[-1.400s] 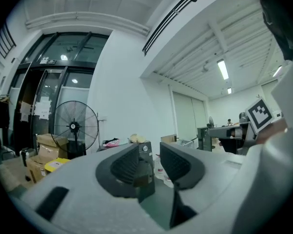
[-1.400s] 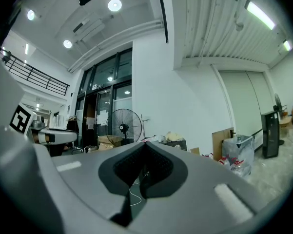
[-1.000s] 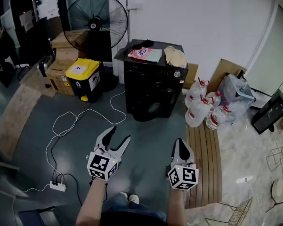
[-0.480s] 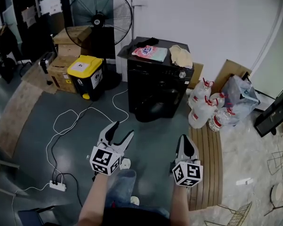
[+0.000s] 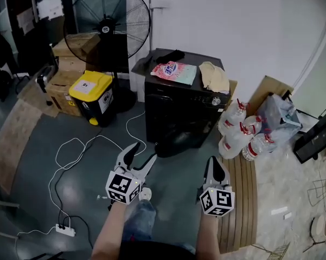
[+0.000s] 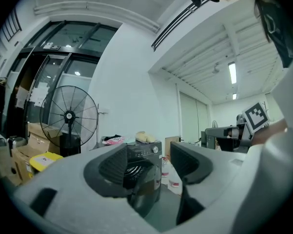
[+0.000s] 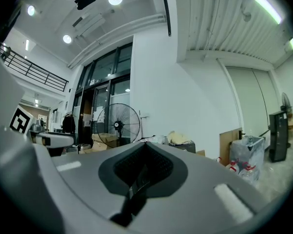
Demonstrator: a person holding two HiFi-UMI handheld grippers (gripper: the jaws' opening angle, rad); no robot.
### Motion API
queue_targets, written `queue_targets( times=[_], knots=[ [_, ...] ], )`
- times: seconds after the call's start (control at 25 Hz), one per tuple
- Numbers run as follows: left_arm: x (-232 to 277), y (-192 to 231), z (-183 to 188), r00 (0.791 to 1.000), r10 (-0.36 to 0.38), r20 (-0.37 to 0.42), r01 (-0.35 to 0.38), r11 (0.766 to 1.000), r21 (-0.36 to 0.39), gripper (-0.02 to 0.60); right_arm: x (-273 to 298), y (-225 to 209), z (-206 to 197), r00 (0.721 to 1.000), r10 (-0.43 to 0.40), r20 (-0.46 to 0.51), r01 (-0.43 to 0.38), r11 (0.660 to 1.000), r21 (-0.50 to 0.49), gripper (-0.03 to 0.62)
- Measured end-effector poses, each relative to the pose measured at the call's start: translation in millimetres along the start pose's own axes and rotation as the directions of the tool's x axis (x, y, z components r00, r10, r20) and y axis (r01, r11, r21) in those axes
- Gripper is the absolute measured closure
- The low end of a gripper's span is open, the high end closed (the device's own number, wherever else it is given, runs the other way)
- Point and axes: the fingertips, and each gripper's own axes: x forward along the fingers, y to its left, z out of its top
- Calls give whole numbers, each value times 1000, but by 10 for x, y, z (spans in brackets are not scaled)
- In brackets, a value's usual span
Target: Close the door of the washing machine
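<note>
1. The black washing machine (image 5: 179,99) is standing against the white wall, well ahead of both grippers. Its round door (image 5: 172,141) is hanging open, swung out low in front of the drum; which side it is hinged on is hard to tell from here.
2. A tall pedestal fan (image 5: 106,18) is standing just left of the machine, in front of stacked cardboard boxes (image 5: 65,64).
3. A yellow-lidded bin (image 5: 90,95) is sitting on the floor beside the boxes, to the left of the machine.
4. A clear plastic bag (image 5: 279,118) and a cluster of water jugs (image 5: 237,131) with red caps are resting on the floor to the right of the machine.
5. The left gripper (image 5: 141,153) is hovering over the grey floor, pointing towards the door. Its jaws are standing wide apart with nothing between them; in the left gripper view the machine is showing through the gap.
6. The right gripper (image 5: 214,164) is hovering near a wooden strip (image 5: 240,194) on the floor, with its jaws pressed together and holding nothing.
7. A pink packet (image 5: 173,70), a beige cloth (image 5: 214,76) and a dark garment (image 5: 165,56) are lying on top of the machine.
8. A white cable (image 5: 70,145) is looping across the floor to a power strip (image 5: 64,231) at the lower left.
</note>
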Motion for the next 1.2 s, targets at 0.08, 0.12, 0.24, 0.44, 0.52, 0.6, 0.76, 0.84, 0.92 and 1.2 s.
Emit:
queue_targets(
  times=[0.08,0.12,0.24,0.44,0.52,0.6,0.76,0.84,0.92,1.2],
  knots=[
    [221,233,-48,1000,-1,-15,1,1000,-7,318,299,13,-40,1000,-1,-11,1,1000,0,583],
    [332,341,-64,1000,-1,-21,1,1000,-10,318,441,9,-58,1000,-2,-17,2,1000,0,583],
    [691,611,-65,999,-18,-36,18,1000,-3,318,864,-64,-90,999,-20,-34,20,1000,2,583],
    [1306,1102,-78,996,-55,-63,56,998,4,318,1654,-201,-186,997,-49,-56,50,999,5,583],
    [1521,1262,-111,995,-68,-76,69,998,2,318,1890,-289,-226,995,-71,-66,72,997,11,583],
    [1708,1406,-143,994,-72,-85,72,997,-3,318,2088,-353,-260,993,-87,-73,89,996,20,583],
    [1992,1542,-274,990,-82,-113,81,997,-13,318,2357,-420,-335,992,-86,-94,89,996,27,583],
    [2066,1536,-353,988,-89,-125,86,996,-30,318,2427,-445,-399,990,-78,-114,81,996,25,583],
    [2132,1520,-434,986,-95,-135,90,995,-42,318,2484,-470,-475,989,-67,-132,72,997,29,583],
    [2304,1471,-967,972,-118,-202,108,992,-61,319,2658,-460,-862,979,-1,-206,9,999,37,583]
  ],
)
